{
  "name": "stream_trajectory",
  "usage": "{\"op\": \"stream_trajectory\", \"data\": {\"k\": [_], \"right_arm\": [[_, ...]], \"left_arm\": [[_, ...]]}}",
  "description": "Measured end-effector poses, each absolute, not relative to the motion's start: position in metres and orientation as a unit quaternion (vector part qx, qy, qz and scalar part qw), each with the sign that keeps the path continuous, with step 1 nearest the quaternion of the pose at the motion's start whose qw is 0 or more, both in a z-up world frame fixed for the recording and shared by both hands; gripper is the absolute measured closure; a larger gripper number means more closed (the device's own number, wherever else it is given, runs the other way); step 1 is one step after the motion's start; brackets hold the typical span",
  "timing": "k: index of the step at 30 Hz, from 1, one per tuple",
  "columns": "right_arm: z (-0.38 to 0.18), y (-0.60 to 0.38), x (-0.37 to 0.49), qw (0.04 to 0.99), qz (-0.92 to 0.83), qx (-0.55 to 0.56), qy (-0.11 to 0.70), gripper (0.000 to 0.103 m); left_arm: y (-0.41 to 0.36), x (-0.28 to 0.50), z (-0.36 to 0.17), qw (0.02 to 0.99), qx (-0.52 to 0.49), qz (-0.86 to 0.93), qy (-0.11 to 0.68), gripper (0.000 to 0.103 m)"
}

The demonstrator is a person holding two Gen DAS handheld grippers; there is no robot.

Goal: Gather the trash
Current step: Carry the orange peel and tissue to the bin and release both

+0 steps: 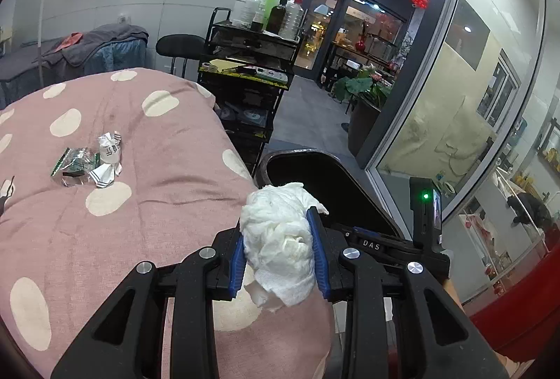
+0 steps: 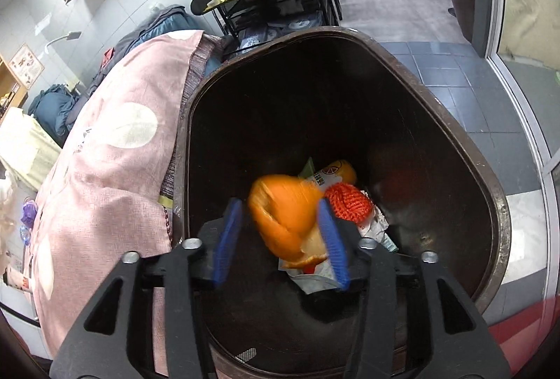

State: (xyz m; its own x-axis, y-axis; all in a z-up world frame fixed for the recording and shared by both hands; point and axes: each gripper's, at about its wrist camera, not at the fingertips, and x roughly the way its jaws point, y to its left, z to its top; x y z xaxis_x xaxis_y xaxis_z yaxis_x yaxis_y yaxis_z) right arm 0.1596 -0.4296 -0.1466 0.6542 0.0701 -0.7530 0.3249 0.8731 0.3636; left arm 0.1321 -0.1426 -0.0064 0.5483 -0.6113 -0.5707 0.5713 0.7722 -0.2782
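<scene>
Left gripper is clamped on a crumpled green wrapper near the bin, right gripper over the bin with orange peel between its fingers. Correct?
Not quite. The left gripper is clamped on a white tissue wad, as the left wrist view shows; the green wrapper lies on the bedspread. The right gripper, orange peel and bin are as stated.

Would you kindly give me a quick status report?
Left claw shut on tissue wad. Right claw open over bin, orange peel dropping, blurred. Wrappers remain on bedspread.
</scene>
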Motion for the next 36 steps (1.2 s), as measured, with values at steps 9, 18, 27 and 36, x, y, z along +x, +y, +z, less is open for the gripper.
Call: {"op": "stream_trajectory", "data": {"k": [9,18,27,36], "right_arm": [[-0.123,-0.430,0.147,0.893,-0.092,0.221,0.381,0.041],[-0.092,-0.453,0.121,0.907,-0.157,0.207,0.330,0.025],[-0.079,-0.484,0.095,0.903,-0.201,0.222,0.307,0.020],[-0.081,-0.506,0.081,0.892,-0.229,0.242,0.305,0.020]], "left_arm": [[-0.165,0.135,-0.008,0.871,-0.007,-0.355,0.340,0.072],[-0.202,0.142,-0.014,0.854,0.023,-0.382,0.354,0.072],[-0.245,0.153,-0.030,0.838,0.059,-0.392,0.375,0.072],[-0.279,0.161,-0.045,0.826,0.088,-0.394,0.394,0.071]]}}
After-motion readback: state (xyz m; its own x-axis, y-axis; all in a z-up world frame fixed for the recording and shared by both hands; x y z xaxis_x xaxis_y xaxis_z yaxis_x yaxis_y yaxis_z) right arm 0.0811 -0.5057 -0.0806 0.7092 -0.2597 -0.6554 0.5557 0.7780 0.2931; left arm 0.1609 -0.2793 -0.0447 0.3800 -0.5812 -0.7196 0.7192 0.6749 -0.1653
